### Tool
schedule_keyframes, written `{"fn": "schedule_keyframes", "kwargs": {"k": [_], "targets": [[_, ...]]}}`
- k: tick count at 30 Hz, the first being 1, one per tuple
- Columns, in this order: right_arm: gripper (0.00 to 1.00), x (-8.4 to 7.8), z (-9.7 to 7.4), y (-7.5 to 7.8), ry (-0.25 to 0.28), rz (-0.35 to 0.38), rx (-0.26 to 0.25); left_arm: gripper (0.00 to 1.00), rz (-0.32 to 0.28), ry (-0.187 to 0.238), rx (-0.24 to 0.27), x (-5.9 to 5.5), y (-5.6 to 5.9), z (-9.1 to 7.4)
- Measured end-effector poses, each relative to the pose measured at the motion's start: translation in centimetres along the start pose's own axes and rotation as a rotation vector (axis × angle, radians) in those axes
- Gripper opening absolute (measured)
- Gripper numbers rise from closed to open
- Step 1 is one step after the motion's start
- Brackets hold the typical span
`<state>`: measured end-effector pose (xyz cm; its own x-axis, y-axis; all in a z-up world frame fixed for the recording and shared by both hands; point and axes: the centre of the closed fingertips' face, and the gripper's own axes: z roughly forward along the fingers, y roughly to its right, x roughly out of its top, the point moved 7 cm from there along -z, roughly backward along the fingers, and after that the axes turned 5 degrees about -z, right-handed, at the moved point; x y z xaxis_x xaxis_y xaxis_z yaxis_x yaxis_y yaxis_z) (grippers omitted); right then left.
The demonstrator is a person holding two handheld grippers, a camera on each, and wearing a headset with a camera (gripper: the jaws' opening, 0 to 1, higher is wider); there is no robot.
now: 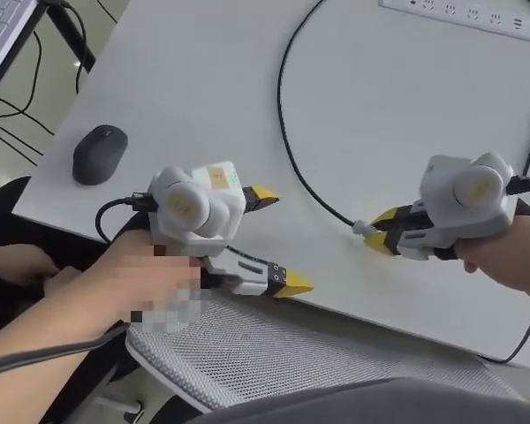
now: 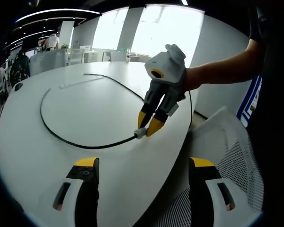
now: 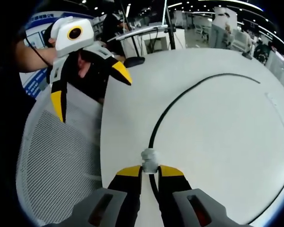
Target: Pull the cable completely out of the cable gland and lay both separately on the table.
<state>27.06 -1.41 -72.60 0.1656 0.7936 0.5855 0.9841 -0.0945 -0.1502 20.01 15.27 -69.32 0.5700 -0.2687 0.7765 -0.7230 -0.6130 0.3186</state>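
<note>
Near edge: we see a grey mesh chair tucked under the white table. Left gripper hovers over that edge with its jaws spread wide and nothing between them. It points across at the right gripper.

Right gripper sits low over the table near the same edge. Its jaws are pulled in close, with the tips nipping the rear of the white cable gland. The gland pokes out ahead of the yellow tips.

Black cable is still threaded through the gland. In the right gripper view a short stub runs back between the jaws. The long run leaves the front and sweeps in a wide arc across the table toward the far side.

Further left a dark mouse sits near the table edge. A white power strip lies at the far side.
</note>
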Motion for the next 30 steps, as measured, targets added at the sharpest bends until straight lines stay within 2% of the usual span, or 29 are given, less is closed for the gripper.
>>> {"fn": "schedule_keyframes", "kwargs": {"k": [7,14,19,24,28,30], "targets": [[0.07,0.3,-1.9,-0.5,0.035,-0.001,0.005,0.76,0.051,0.005,-0.016,1.7,0.8,0.9],[0.07,0.4,-3.8,-0.9,0.050,-0.026,0.006,0.75,0.073,0.007,-0.033,3.0,1.9,1.7],[0.07,0.5,-5.2,-1.4,0.048,-0.064,0.008,0.74,0.070,0.024,-0.045,4.0,2.5,2.4],[0.07,0.6,-6.5,-1.9,0.052,-0.099,0.011,0.71,0.089,0.028,-0.083,4.8,3.4,3.2],[0.07,0.7,-7.1,-2.3,0.054,-0.125,0.017,0.68,0.085,0.039,-0.091,5.3,3.3,3.6],[0.07,0.8,-7.4,-2.7,0.054,-0.150,0.019,0.66,0.075,0.058,-0.103,5.8,3.5,3.8]]}}
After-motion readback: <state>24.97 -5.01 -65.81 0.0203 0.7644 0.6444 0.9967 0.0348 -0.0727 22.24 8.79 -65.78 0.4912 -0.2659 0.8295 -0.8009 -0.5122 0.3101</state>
